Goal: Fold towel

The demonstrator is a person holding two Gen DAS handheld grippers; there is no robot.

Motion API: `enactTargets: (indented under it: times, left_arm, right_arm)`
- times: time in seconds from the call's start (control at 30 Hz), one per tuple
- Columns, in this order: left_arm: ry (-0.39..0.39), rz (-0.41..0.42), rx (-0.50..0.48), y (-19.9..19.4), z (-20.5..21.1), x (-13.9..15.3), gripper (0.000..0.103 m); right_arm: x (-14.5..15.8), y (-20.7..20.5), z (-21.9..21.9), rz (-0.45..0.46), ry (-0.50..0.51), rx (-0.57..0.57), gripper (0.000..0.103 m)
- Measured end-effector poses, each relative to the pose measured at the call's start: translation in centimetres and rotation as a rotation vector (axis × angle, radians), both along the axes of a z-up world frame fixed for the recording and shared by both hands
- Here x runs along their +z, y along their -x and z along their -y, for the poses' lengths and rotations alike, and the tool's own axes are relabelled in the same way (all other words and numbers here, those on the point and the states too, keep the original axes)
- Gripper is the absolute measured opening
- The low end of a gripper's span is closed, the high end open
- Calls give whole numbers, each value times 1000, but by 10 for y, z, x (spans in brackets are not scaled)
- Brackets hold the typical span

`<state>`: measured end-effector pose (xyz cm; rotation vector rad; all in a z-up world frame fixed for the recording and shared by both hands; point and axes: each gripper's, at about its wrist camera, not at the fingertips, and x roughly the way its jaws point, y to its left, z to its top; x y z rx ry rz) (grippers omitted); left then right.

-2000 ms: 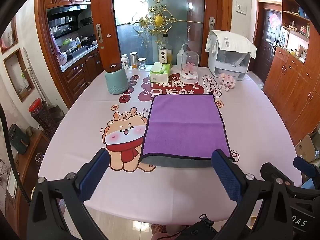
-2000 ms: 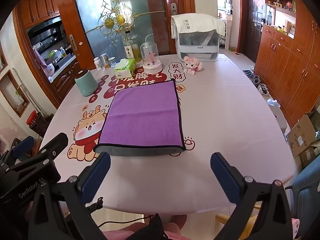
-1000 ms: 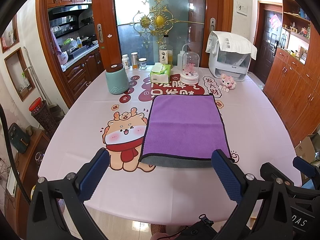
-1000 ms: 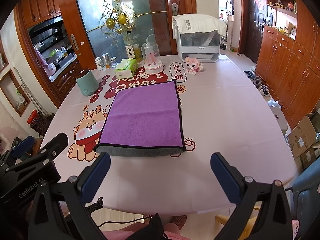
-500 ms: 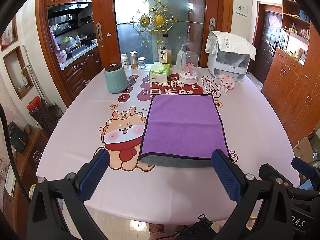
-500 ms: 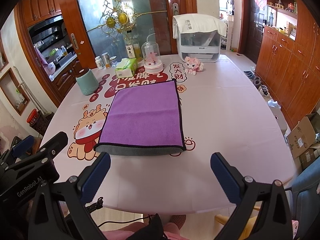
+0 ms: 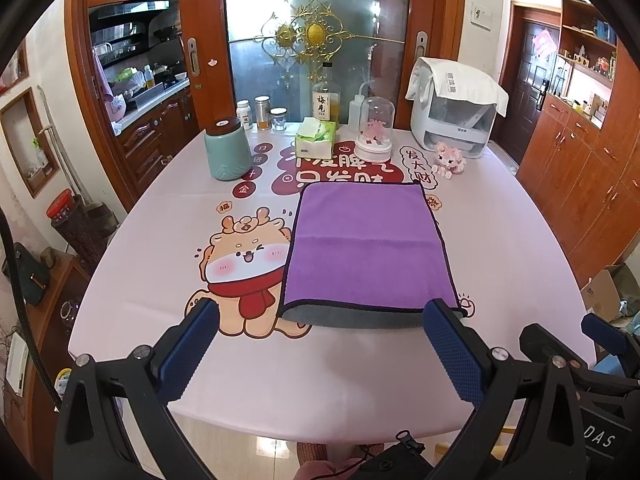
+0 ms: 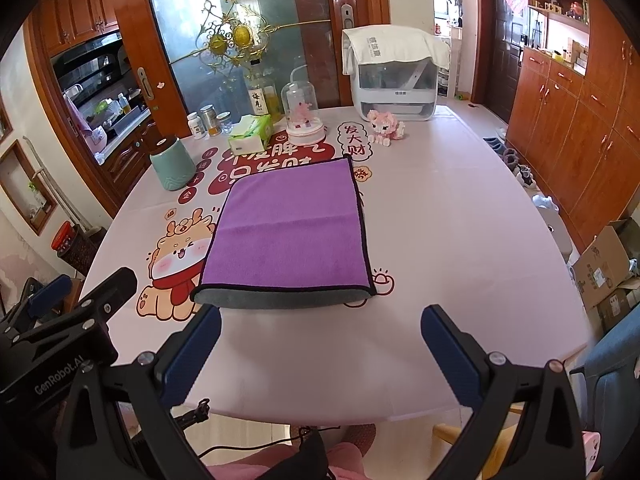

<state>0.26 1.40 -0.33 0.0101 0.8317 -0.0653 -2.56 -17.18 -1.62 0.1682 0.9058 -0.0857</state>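
Note:
A purple towel with a dark hem lies folded once on the pink table, its grey underside showing along the near fold; it also shows in the right wrist view. My left gripper is open and empty, held above the table's near edge, short of the towel. My right gripper is open and empty, likewise near the front edge, apart from the towel. The right gripper's body shows at the lower right of the left wrist view.
At the table's far side stand a teal jar, tissue pack, glass dome, bottle, pink toy and a white appliance. Wooden cabinets line the right; cardboard boxes sit on the floor.
Both grippers have stayed open and almost still; the view shifts only slightly. The towel has not moved.

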Motion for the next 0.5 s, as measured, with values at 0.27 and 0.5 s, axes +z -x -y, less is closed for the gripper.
enactTargets:
  times: [0.27,0.5]
  left_arm:
    - [37,-16,-31,-7,-22,-3,101]
    - [56,-32,-71,-18,-36,-7,101]
  right_arm:
    - [-1,2,-13,4,4,-29,101]
    - [0,1,-30,24,11,-44,100]
